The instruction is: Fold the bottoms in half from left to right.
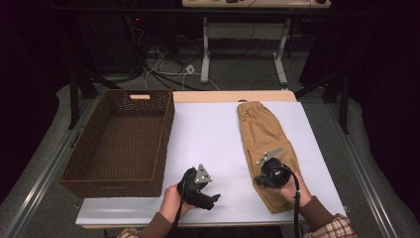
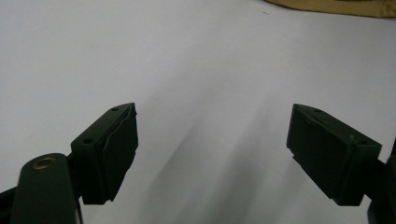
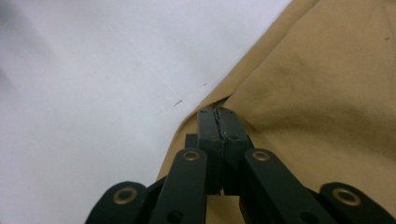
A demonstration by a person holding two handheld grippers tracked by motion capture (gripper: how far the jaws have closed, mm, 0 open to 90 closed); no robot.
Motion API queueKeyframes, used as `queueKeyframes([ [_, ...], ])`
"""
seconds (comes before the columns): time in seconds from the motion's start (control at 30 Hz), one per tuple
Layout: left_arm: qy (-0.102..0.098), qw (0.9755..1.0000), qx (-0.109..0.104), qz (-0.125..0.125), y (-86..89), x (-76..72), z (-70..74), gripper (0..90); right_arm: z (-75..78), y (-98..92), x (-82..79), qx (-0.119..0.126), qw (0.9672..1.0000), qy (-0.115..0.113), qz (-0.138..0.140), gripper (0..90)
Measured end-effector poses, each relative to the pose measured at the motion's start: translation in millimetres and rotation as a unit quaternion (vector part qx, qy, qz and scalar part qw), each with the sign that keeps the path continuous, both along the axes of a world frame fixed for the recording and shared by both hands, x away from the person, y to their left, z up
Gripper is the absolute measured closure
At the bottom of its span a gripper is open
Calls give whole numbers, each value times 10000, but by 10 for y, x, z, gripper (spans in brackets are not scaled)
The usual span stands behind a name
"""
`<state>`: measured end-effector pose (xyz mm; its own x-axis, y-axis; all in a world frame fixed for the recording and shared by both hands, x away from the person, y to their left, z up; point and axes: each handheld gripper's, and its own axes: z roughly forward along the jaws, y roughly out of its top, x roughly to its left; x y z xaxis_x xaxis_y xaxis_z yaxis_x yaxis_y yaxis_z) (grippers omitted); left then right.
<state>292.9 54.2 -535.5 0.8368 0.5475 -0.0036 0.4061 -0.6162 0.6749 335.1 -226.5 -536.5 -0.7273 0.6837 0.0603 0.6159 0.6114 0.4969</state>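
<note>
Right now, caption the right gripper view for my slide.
Right gripper shut, pinching the tan trousers' edge on the white table.

Dark surroundings, brightly lit table (image 1: 213,134) — soft shadows, close-ups slightly blurred

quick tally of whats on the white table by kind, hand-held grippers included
dark brown woven wicker basket: 1
tan folded cloth trousers: 1
black hand-held grippers: 2, left gripper open over bare table, right gripper shut at the trousers' edge
total: 4

One overhead – two close, tableward.
</note>
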Motion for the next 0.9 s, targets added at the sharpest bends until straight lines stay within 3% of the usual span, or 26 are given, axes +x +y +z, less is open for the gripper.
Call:
queueKeyframes([
  [0.13,9,10000,7,16,9,9,0,165,23,0,-16,196,9998,47,55,900],
  [0.27,17,10000,4,6,6,3,-1,165,21,41,-33,158,9998,46,117,900],
  [0.37,21,10000,-2,-1,6,6,-3,165,35,5,-19,172,9998,-73,14,897],
  [0.5,36,10000,-6,9,-5,15,-16,165,76,-111,11,301,9992,-248,-91,659],
  [0.57,36,10000,0,46,-14,21,-15,165,91,-182,26,373,9986,-331,-151,583],
  [0.77,98,9995,-140,249,-66,65,-23,152,129,-366,100,478,9962,-572,-457,389],
  [0.9,101,9996,-114,253,-147,93,-30,132,131,-439,164,541,9944,-676,-604,297],
])
